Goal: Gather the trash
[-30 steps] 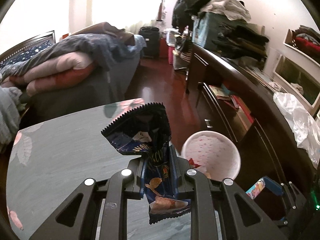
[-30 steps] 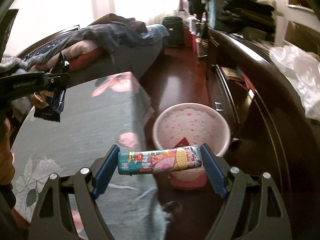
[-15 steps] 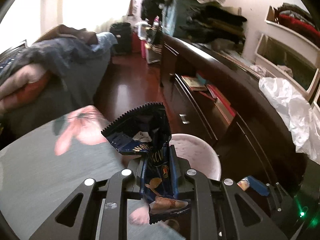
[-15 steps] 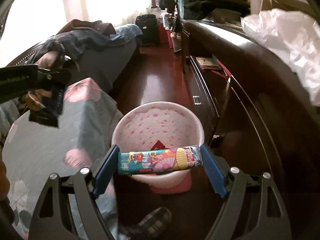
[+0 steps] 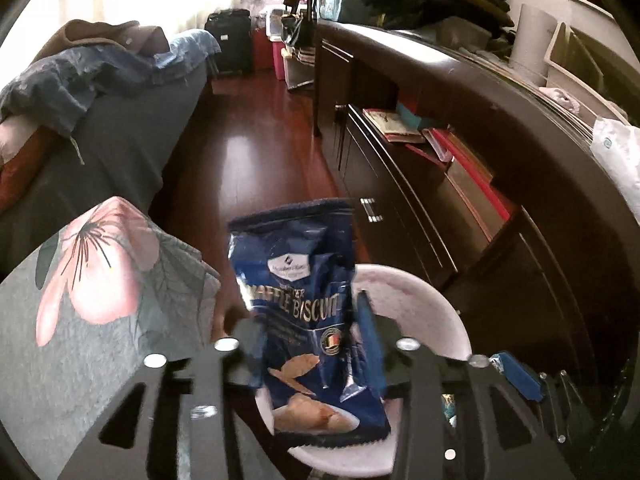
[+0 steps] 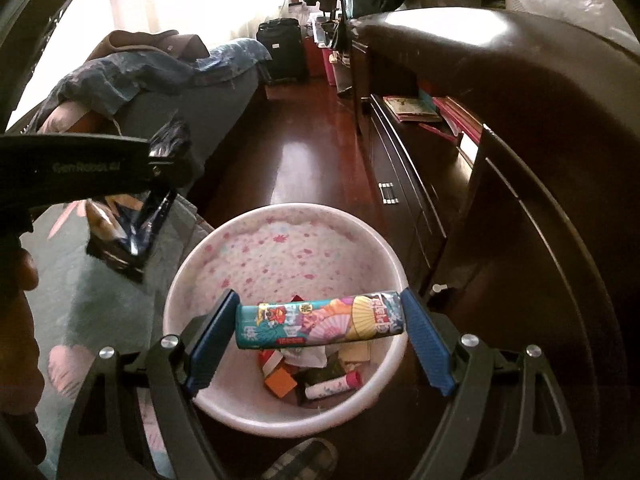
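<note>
The left tool [image 5: 310,320] has its fingers spread, and between them hangs a blue waffle biscuit bag [image 5: 306,312], upright and blurred; whether either finger touches the bag cannot be told. In the left wrist view the bag sits in front of the near rim of a pink speckled trash bin [image 5: 432,300] that stands on the dark red wooden floor [image 5: 248,152]. In the right wrist view the same bag [image 6: 132,232] shows edge-on below the left tool's black finger [image 6: 80,168], off to the left of the bin [image 6: 224,252] and over the flower-patterned counter cloth [image 6: 92,312].

The right tool [image 6: 320,320] pinches a long colourful printed tube [image 6: 316,322] endwise between its blue pads [image 6: 212,340], the tube lying level directly above the bin's opening. Inside the bin lie an orange box [image 6: 280,384], a small pink-capped tube [image 6: 332,388] and other scraps of packaging.

A long dark wooden dresser [image 6: 500,140] runs along the right side, with books [image 6: 408,108] on its open shelf. A bed heaped with blue bedding [image 6: 140,76] stands on the left, and a black suitcase [image 6: 282,50] stands at the far end of the room
</note>
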Motion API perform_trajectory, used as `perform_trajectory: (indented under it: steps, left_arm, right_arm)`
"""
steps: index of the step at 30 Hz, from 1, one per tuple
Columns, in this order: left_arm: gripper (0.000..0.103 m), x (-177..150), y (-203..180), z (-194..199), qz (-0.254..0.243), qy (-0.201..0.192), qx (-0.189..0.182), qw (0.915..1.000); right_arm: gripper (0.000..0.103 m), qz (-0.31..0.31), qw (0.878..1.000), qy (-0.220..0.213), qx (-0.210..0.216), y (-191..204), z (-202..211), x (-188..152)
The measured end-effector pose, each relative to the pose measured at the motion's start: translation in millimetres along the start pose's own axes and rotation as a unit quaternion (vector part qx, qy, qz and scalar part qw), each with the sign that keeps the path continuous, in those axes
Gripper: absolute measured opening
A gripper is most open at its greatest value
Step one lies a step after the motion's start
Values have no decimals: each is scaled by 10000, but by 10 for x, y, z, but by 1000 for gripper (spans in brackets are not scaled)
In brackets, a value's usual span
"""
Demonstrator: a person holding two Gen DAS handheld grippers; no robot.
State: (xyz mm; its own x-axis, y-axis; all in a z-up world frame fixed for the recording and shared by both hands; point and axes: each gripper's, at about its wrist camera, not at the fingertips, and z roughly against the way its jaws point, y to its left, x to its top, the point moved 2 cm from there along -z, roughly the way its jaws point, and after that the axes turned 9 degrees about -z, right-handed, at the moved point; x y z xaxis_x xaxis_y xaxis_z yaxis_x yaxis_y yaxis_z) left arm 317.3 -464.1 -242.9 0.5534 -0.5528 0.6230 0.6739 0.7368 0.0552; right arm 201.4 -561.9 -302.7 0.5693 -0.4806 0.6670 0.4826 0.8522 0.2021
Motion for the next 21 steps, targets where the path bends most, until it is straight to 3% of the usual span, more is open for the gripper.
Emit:
perform_trajectory:
  steps: [5,8,11,21]
  left_arm:
    - [53,75,36,-34,2,-112,110,9999]
    - [57,105,75,-47,93,-123,79,9998]
    - [78,111,104,-21,141,-219,84,9996]
    - [79,48,168,234,79,-491,298,9983]
  right_arm:
    - [83,98,9999,-43,-67,6,-148,12]
    - [90,115,9999,-21,-102,-3,-219,13]
    - [90,97,9999,-9,-80,-16,-226,-3]
    - [93,56,9999,33,-98,12,-28,-51]
